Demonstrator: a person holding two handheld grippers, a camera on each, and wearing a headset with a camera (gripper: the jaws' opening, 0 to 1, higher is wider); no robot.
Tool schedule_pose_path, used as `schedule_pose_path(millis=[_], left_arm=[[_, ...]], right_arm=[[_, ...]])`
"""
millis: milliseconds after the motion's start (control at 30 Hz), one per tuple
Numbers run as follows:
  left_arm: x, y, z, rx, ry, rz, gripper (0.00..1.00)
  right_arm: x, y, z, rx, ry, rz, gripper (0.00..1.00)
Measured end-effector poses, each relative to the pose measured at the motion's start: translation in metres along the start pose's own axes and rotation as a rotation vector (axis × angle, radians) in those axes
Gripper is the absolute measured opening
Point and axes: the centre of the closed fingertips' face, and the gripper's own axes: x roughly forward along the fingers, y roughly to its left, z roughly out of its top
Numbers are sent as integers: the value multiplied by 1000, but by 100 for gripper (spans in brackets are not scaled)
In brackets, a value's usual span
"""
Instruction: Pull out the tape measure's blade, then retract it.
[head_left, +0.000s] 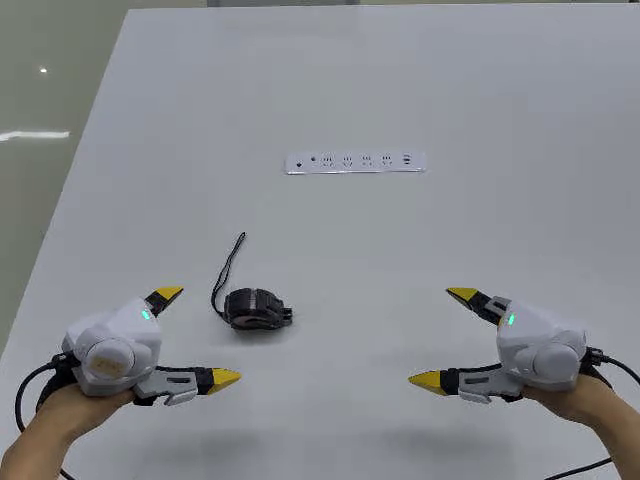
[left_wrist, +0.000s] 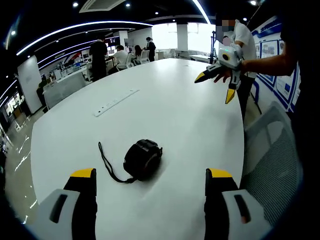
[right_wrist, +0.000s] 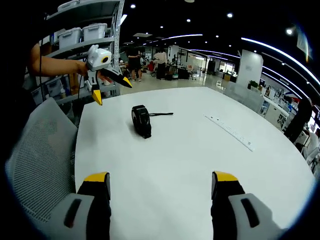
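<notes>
Right now the left claw (head_left: 199, 335) is held low over the white desk (head_left: 420, 250), its yellow-tipped jaws spread wide with nothing between them. The black tape measure (head_left: 257, 308) lies on the desk just ahead of this claw, close to its jaw tips but not touching them, with the blade wound in. A thin black wrist cord (head_left: 228, 265) trails from the case, away from the left claw. The right claw (head_left: 441, 337) is just as wide open and also holds nothing; the tape measure lies well apart from it, ahead and off to its left. A white power strip (head_left: 355, 162) lies flat farther out, beyond both claws.
</notes>
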Motion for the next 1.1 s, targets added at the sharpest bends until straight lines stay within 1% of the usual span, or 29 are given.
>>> schedule_pose_path(millis=[133, 300, 533, 733, 900, 1100], left_arm=[[4, 2, 1, 27, 10, -23, 84], [10, 6, 3, 58, 23, -38, 82], [18, 12, 5, 93, 39, -62, 80], [26, 15, 5, 134, 49, -88, 75], [33, 16, 3, 164, 65, -109, 72], [41, 19, -2, 206, 92, -136, 67]], right_arm=[[5, -2, 2, -21, 4, 19, 84], [10, -1, 5, -46, 14, 42, 82], [19, -5, 10, -68, 21, 63, 79], [28, -5, 15, -93, 20, 81, 77], [35, -6, 16, -114, 21, 99, 74], [46, -7, 16, -131, 18, 117, 71]])
